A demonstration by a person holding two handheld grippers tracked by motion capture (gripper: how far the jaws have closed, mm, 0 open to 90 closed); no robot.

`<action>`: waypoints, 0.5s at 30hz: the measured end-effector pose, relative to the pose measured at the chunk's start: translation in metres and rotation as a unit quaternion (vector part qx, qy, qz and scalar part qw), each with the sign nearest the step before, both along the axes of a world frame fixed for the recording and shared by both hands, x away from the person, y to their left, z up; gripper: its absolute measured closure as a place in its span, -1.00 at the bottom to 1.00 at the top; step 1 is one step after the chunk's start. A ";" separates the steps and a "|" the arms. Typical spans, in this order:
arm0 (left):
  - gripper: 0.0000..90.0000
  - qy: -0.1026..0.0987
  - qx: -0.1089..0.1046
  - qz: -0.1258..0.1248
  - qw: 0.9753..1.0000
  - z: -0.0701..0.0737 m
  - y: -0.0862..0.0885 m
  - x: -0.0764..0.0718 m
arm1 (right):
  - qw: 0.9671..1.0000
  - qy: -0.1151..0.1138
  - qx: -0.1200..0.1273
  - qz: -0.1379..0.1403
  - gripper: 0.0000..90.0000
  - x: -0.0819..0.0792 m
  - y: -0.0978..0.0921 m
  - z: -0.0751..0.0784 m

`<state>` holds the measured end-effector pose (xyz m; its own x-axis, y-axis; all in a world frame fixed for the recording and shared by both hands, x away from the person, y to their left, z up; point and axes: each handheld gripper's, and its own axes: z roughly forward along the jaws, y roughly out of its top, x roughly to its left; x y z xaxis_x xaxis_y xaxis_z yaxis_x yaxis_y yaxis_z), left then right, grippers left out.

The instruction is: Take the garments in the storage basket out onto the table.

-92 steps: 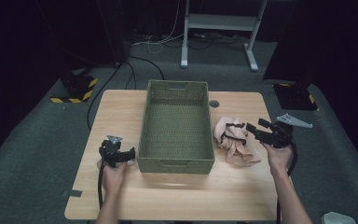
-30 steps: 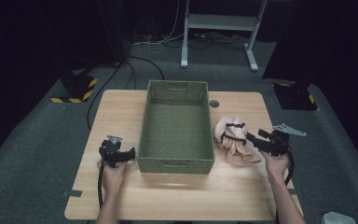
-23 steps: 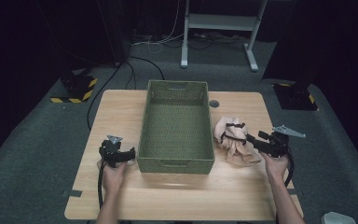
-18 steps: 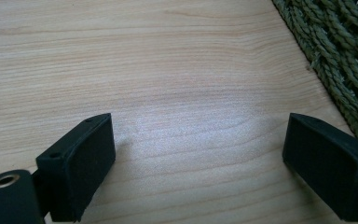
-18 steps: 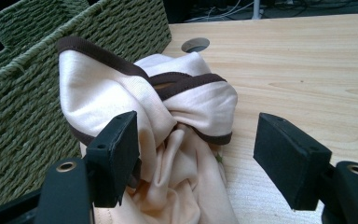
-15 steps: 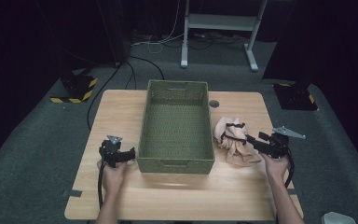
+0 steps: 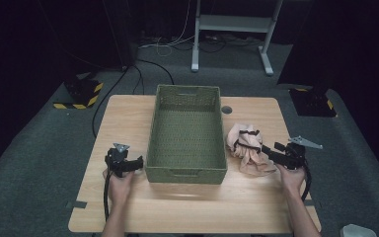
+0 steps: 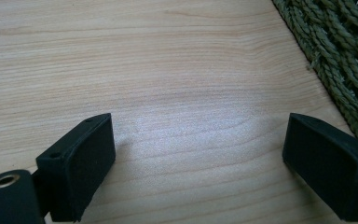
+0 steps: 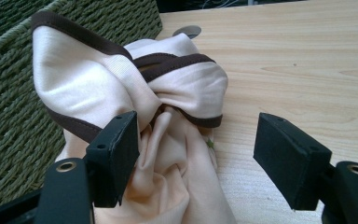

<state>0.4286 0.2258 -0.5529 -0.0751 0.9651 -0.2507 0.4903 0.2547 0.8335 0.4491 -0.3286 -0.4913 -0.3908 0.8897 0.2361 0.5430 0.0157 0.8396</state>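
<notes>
The right tool (image 7: 267, 151) lies at the near right of the woven basket (image 7: 186, 133), held in the person's right hand (image 7: 291, 174), its jaws spread wide with nothing clamped between them. In the right gripper view the crumpled pale peach cloth (image 9: 154, 126) with dark brown trim sits just ahead of that tool (image 9: 205, 154): one jaw presses against the cloth's folds on the basket side, while the other jaw stands apart over bare wood, so the cloth lies partly in the gap rather than squarely within it. From the high view the cloth (image 7: 246, 145) rests on the tabletop (image 7: 123, 118) just beside the basket's right wall, touching or nearly touching it, between the basket and the right tool. On the opposite side of the basket, near its front left corner, the left tool (image 7: 137, 164) is held in the left hand (image 7: 119, 182) low over the wood; in the left gripper view its jaws (image 8: 196, 168) are wide apart and empty, with the green weave of the basket (image 8: 335, 60) close by one jaw. The basket itself is an olive green rectangular one, standing upright at the middle of the tabletop with its long side running away from the person. Beyond the basket's far right corner a small round grommet (image 7: 226, 109) is set into the light wood. Farther off, past the tabletop, lies grey carpet (image 7: 39, 143), with black cables (image 7: 128, 79) trailing behind the basket's far left, a yellow-and-black striped block (image 7: 81, 94) well to the basket's left, and the white legs of a frame (image 7: 232, 24) in the dark background.
</notes>
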 end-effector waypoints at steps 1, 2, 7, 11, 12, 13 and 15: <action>-0.79 0.000 0.000 0.000 1.000 0.000 0.000 0.000 | 1.000 0.001 0.000 -0.001 -0.33 0.000 0.000 -0.001; -0.79 0.000 0.000 0.000 1.000 0.000 0.000 0.000 | 1.000 0.002 -0.001 -0.002 -0.33 0.000 -0.001 -0.001; -0.79 0.000 0.000 0.000 1.000 0.000 0.000 0.000 | 1.000 0.005 -0.004 -0.004 -0.33 0.000 -0.001 -0.002; -0.79 0.000 0.000 0.000 1.000 0.000 0.000 0.000 | 1.000 0.006 -0.020 -0.004 -0.33 0.001 0.000 -0.004; -0.79 0.000 0.000 0.000 1.000 0.000 0.000 0.000 | 1.000 0.006 -0.021 -0.005 -0.33 0.000 0.001 -0.005; -0.79 0.000 0.000 0.000 1.000 0.000 0.000 0.000 | 1.000 0.007 -0.022 -0.005 -0.33 0.001 0.001 -0.006; -0.79 0.000 0.000 0.000 1.000 0.000 0.000 0.000 | 1.000 0.011 -0.023 -0.007 -0.33 0.001 0.000 -0.009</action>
